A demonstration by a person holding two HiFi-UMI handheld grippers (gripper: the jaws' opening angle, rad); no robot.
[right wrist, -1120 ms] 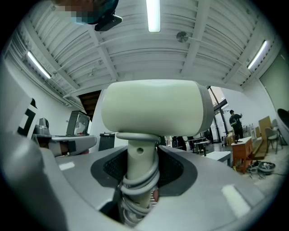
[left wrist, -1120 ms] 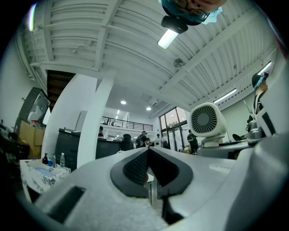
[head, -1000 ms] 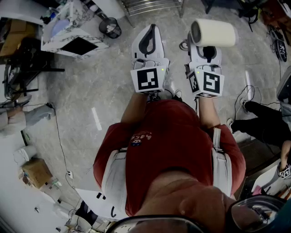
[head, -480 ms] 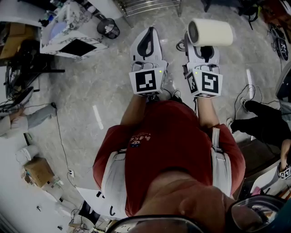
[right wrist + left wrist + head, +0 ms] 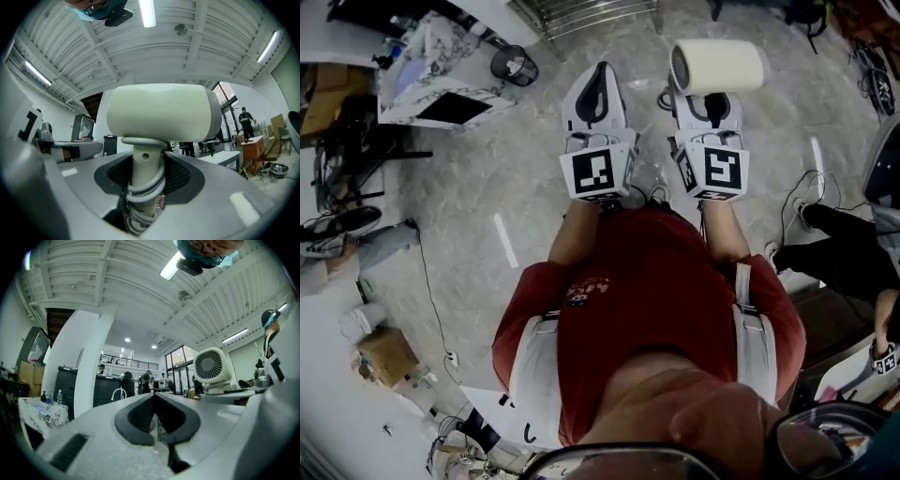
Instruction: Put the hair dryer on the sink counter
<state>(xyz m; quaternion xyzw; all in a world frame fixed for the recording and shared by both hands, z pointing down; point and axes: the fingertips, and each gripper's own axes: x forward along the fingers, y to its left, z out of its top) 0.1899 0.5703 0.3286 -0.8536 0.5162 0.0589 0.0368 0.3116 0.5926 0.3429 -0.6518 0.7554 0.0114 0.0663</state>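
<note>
In the head view the cream hair dryer (image 5: 717, 66) is held out over the floor, its barrel lying crosswise. My right gripper (image 5: 711, 105) is shut on its handle. The right gripper view shows the barrel (image 5: 159, 110) above the jaws, which clamp the grey handle with the cord coiled round it (image 5: 144, 180). My left gripper (image 5: 598, 82) is beside it on the left, shut with nothing in it; its pads meet (image 5: 154, 399). From the left gripper view the dryer's rear grille (image 5: 213, 364) shows at right. A marbled white counter (image 5: 412, 80) with a dark square basin stands at upper left.
A black round bin (image 5: 514, 64) and a metal rack (image 5: 581, 14) stand beyond the grippers. Cables run over the grey floor. A person's dark legs (image 5: 844, 253) are at right. A cardboard box (image 5: 384, 354) lies at lower left. Distant people (image 5: 126, 383) stand in the hall.
Both grippers have shifted a little left and up in the head view, with the dryer still held. The floor and counter have slid through the view as the person walks.
</note>
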